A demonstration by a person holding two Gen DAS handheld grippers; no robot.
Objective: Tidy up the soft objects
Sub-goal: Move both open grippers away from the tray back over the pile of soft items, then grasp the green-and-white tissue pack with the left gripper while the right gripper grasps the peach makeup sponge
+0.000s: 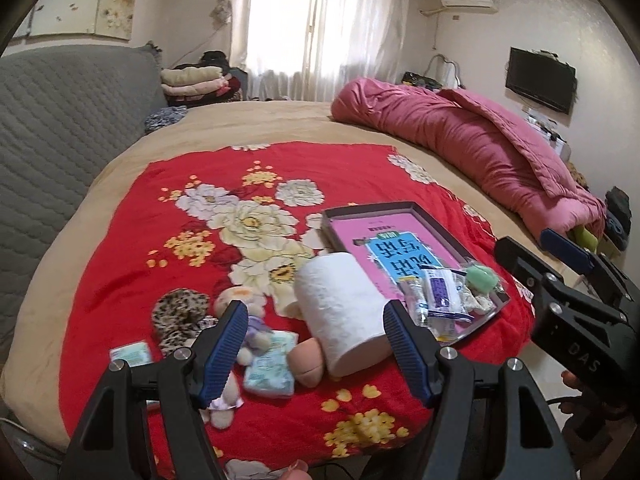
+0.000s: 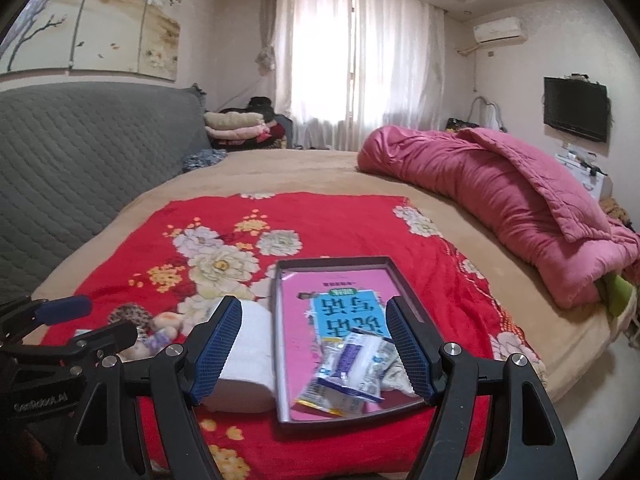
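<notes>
On the red floral blanket (image 1: 328, 168) lie a white toilet roll (image 1: 340, 308), a leopard-print scrunchie (image 1: 176, 316), a small plush doll (image 1: 256, 332), two tissue packs (image 1: 268, 372) and a peach squishy toy (image 1: 306, 364). A dark tray (image 1: 332, 216) to the right holds several packets (image 1: 440, 300) and a green soft thing (image 1: 482, 278). My left gripper (image 1: 313, 308) hangs open above the roll and toys, holding nothing. My right gripper (image 2: 314, 308) is open and empty above the tray (image 2: 276, 320) and its packets (image 2: 352, 368), with the roll (image 2: 248, 352) at its left.
A rolled pink quilt (image 1: 460, 132) lies along the bed's right side. The grey quilted headboard (image 1: 60, 120) stands on the left, with folded clothes (image 1: 192, 80) behind it. A wall TV (image 1: 540, 80) hangs at the right. The blanket's near edge meets the bed edge.
</notes>
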